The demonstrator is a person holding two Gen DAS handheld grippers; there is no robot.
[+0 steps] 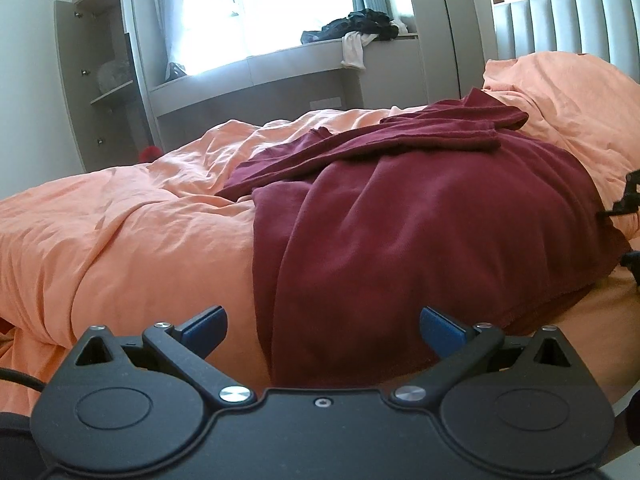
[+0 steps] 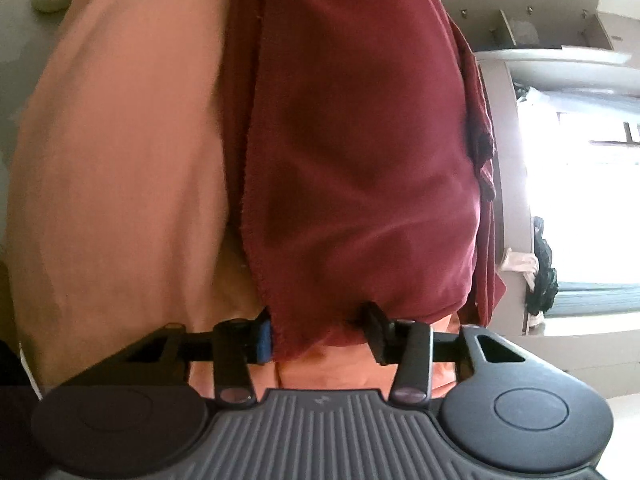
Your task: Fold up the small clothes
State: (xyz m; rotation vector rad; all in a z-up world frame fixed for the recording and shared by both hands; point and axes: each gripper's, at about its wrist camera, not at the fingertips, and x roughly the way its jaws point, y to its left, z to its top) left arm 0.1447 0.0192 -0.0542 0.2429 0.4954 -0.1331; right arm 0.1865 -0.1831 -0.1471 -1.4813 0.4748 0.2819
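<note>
A dark red garment (image 1: 400, 216) lies spread over the orange duvet (image 1: 120, 232) on the bed, its hemmed edge running toward the bed's near edge, a folded sleeve across its far part. The left hand-held gripper (image 1: 323, 326) hovers at the near edge, jaws wide apart and holding nothing, the cloth's near end between them. The right hand-held gripper (image 2: 320, 334) has its jaws pinched on the garment's corner edge (image 2: 296, 336). Bare duvet stretches open to the left of the garment.
</note>
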